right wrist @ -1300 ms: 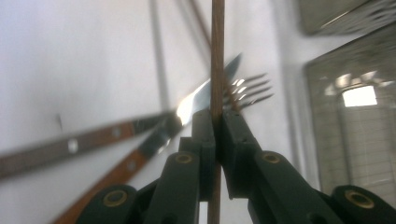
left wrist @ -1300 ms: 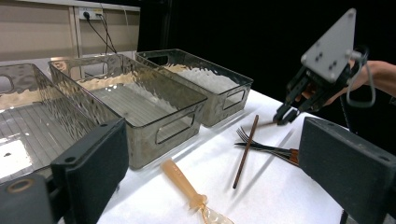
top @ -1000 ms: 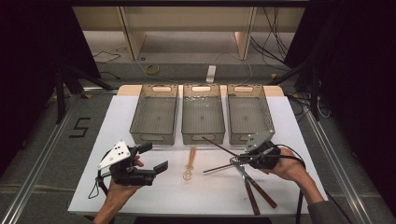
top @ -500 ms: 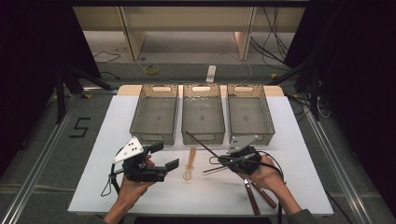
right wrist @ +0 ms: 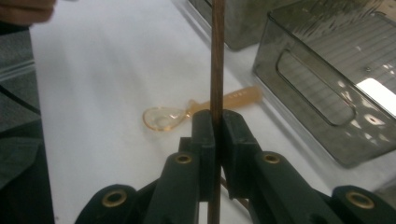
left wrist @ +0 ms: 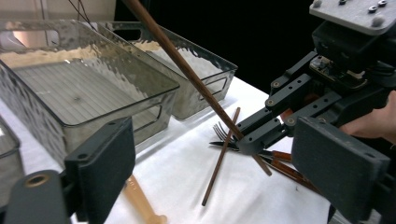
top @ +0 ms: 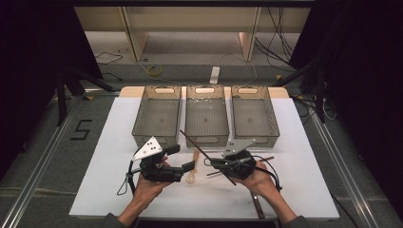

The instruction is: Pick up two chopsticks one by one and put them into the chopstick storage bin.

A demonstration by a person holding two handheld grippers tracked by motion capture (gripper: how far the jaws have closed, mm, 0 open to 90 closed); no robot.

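Left gripper view — fork (left wrist: 223, 135) behind chopstick (left wrist: 187, 70)

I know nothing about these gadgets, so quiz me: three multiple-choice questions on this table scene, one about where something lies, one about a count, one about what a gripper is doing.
1. Where does the amber spoon lie?
A. Inside the middle bin
B. On the white table, between the two grippers
C. On the floor

2. How many clear bins stand in the row at the far side of the table?
A. Two
B. Three
C. Five

3. What state is the right gripper in?
A. Wide open over the spoon
B. Shut on a fork
C. Shut on a brown chopstick

Answers:
1. B, since the high view shows it flat on the white surface in front of the bins, with a gripper at either side.
2. B, since three bins sit side by side in the high view.
3. C, since the right gripper view shows its jaws pressed against the stick from both sides.
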